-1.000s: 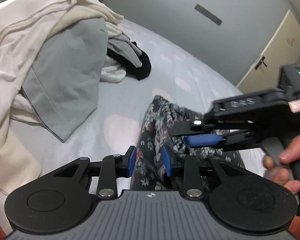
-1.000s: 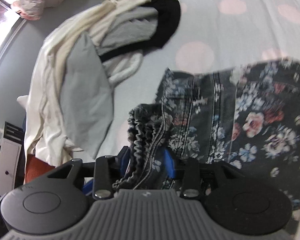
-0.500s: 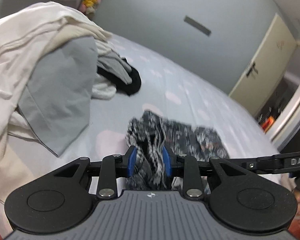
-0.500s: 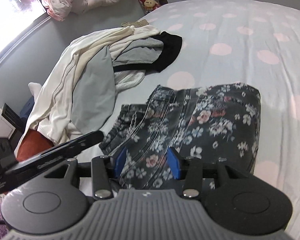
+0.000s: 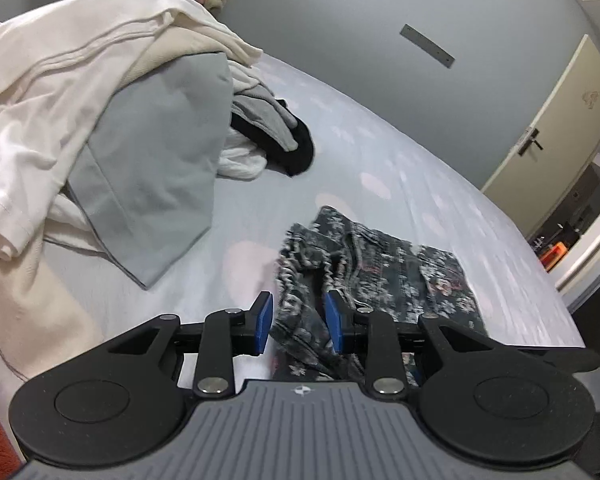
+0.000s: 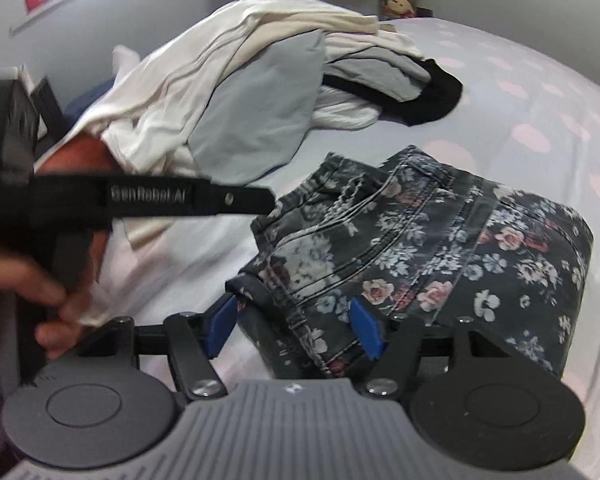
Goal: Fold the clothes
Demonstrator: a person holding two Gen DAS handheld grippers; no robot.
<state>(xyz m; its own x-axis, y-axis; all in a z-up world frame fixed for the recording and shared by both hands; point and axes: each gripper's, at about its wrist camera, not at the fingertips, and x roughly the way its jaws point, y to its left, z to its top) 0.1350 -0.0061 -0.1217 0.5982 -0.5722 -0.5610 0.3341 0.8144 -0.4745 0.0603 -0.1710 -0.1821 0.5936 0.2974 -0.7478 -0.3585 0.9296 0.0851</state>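
Note:
A dark floral garment lies folded in a compact bundle on the bed; it also shows in the left wrist view. My left gripper is open, its blue pads either side of the garment's near edge, fabric loose between them. My right gripper is open wide over the garment's near corner, not pinching it. The left gripper's body reaches in from the left in the right wrist view.
A pile of unfolded clothes, white, cream, grey and black, lies on the left of the bed; it shows in the right wrist view too. The polka-dot bedsheet stretches right. A door stands beyond.
Both grippers have opened and let go of the floral garment, which now lies folded on the bed. Both have drawn back slightly from it.

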